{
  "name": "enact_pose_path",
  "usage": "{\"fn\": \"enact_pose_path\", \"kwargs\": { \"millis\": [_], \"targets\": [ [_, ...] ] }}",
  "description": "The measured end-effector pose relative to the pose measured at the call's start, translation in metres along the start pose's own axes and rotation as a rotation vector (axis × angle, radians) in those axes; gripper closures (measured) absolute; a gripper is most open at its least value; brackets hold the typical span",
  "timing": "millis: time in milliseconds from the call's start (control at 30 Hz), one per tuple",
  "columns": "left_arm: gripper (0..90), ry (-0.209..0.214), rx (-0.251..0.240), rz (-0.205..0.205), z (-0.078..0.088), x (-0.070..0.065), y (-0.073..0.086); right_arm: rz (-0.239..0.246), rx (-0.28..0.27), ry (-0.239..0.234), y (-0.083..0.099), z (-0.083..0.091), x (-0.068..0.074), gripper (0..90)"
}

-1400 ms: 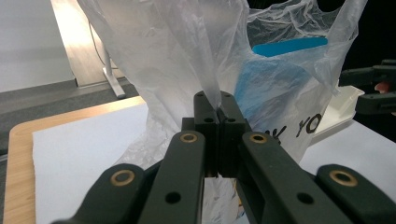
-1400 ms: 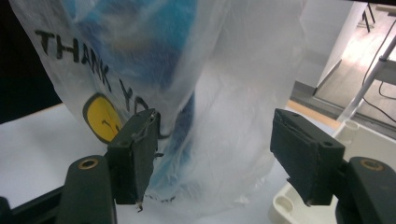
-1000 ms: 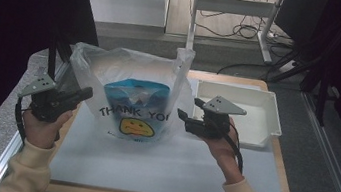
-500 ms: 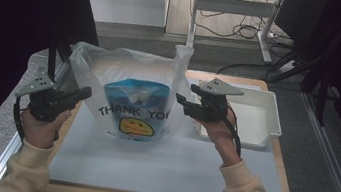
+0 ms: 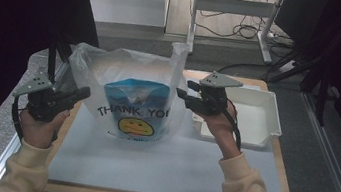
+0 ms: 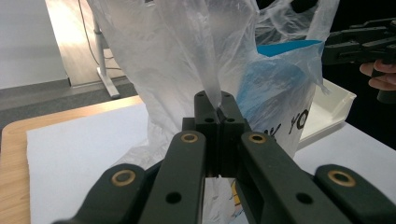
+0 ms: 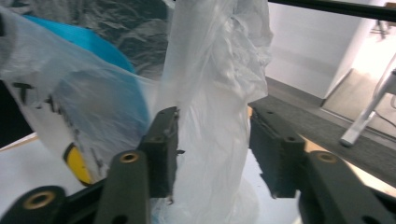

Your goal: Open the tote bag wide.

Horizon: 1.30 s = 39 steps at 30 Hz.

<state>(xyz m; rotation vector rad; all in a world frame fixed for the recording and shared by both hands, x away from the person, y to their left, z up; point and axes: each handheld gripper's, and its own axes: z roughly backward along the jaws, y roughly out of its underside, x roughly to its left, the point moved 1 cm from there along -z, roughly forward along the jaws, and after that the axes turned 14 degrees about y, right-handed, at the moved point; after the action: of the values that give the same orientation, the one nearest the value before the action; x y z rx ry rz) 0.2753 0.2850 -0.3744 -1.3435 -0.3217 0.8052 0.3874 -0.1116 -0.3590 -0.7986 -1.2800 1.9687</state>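
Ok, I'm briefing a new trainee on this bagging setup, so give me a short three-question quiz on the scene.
1. True or false: the left gripper is clamped on the plastic bag.
2. Between the jaws of the right gripper stands: A) the bag's handle, B) the white tray, C) a cable.
3. What colour is the pouch inside the bag?

Key: 1 true. 2 A; the jaws have just been closing and do not yet pinch it. 3 blue.
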Motion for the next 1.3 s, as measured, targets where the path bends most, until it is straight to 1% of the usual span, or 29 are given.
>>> {"fn": "enact_pose_path", "kwargs": {
  "millis": [67,100,167,200,233,267,300,333,367,433,467,533,567,600,633,733,767,800,833,900,967,1033,1100,1167,1200,1233,1300],
  "targets": [
    [89.9,0.002,-0.001,0.002,0.000,0.000,0.000,-0.005,-0.001,-0.001,0.001,0.000,-0.002,50.6],
    [89.9,0.003,-0.001,0.002,0.000,0.001,0.000,-0.029,-0.003,-0.018,0.003,0.000,-0.005,50.7],
    [89.9,0.005,-0.002,0.003,0.000,0.001,0.000,-0.034,0.002,-0.027,0.005,-0.001,-0.007,55.9],
    [89.9,0.005,-0.002,0.003,0.000,0.001,0.000,-0.034,0.002,-0.027,0.005,-0.001,-0.007,55.9],
    [89.9,0.005,-0.003,0.003,0.000,0.001,0.000,-0.043,0.009,-0.047,0.006,-0.002,-0.007,61.7],
    [89.9,0.007,-0.002,0.002,0.001,0.000,0.000,-0.047,0.014,-0.060,0.007,-0.002,-0.007,65.1],
    [89.9,0.007,-0.002,0.002,0.001,0.000,0.000,-0.047,0.014,-0.060,0.007,-0.002,-0.007,65.1],
    [89.9,0.007,-0.002,0.001,0.001,0.000,0.000,-0.044,0.010,-0.071,0.008,-0.003,-0.007,75.2],
    [89.8,0.007,-0.002,0.001,0.001,0.000,0.000,-0.044,0.010,-0.071,0.008,-0.003,-0.007,75.2],
    [89.9,0.007,-0.004,0.001,0.001,0.000,0.000,-0.042,-0.001,-0.083,0.009,-0.002,-0.006,84.5],
    [89.9,0.007,-0.004,0.001,0.001,0.000,0.001,-0.042,-0.014,-0.085,0.008,-0.001,-0.006,87.1],
    [89.9,0.006,-0.004,-0.001,0.002,0.000,0.001,-0.043,-0.028,-0.081,0.007,0.002,-0.006,88.0],
    [89.9,0.008,-0.008,-0.004,0.002,0.000,0.001,-0.045,-0.046,-0.076,0.006,0.006,-0.005,88.1],
    [89.9,0.008,-0.008,-0.004,0.002,0.000,0.001,-0.045,-0.046,-0.076,0.006,0.006,-0.005,88.1],
    [89.9,0.010,-0.007,-0.010,0.003,-0.001,0.001,-0.046,-0.063,-0.071,0.006,0.012,-0.003,88.1],
    [89.9,0.012,-0.006,-0.014,0.004,-0.002,0.002,-0.037,-0.078,-0.066,0.007,0.016,-0.001,88.1],
    [89.9,0.012,-0.006,-0.017,0.004,-0.003,0.002,-0.025,-0.092,-0.054,0.010,0.021,0.002,88.2],
    [89.9,0.011,-0.006,-0.019,0.004,-0.003,0.002,-0.025,-0.092,-0.054,0.010,0.021,0.002,88.2],
    [89.9,0.009,-0.006,-0.020,0.004,-0.003,0.003,-0.016,-0.104,-0.038,0.014,0.025,0.004,88.2],
    [89.9,0.008,-0.005,-0.020,0.005,-0.003,0.004,-0.013,-0.110,-0.031,0.016,0.026,0.004,88.2],
    [89.9,0.002,-0.005,-0.019,0.006,-0.003,0.005,-0.014,-0.116,-0.015,0.024,0.029,0.005,88.3],
    [89.9,-0.004,-0.004,-0.016,0.007,-0.002,0.007,-0.011,-0.116,-0.008,0.027,0.029,0.005,88.3],
    [89.9,-0.015,0.001,-0.009,0.006,-0.001,0.010,-0.023,-0.103,-0.006,0.035,0.025,0.005,88.3],
    [89.9,-0.018,0.005,-0.008,0.006,-0.001,0.011,-0.018,-0.085,-0.004,0.040,0.020,0.006,88.4],
    [89.9,-0.021,0.009,-0.007,0.005,0.000,0.012,-0.018,-0.085,-0.004,0.040,0.020,0.006,88.4],
    [89.9,-0.026,0.017,-0.008,0.005,0.000,0.014,-0.014,-0.072,-0.001,0.044,0.014,0.008,88.4],
    [89.9,-0.032,0.025,-0.007,0.004,0.000,0.016,-0.010,-0.066,-0.001,0.045,0.012,0.009,88.4]
  ]
}}
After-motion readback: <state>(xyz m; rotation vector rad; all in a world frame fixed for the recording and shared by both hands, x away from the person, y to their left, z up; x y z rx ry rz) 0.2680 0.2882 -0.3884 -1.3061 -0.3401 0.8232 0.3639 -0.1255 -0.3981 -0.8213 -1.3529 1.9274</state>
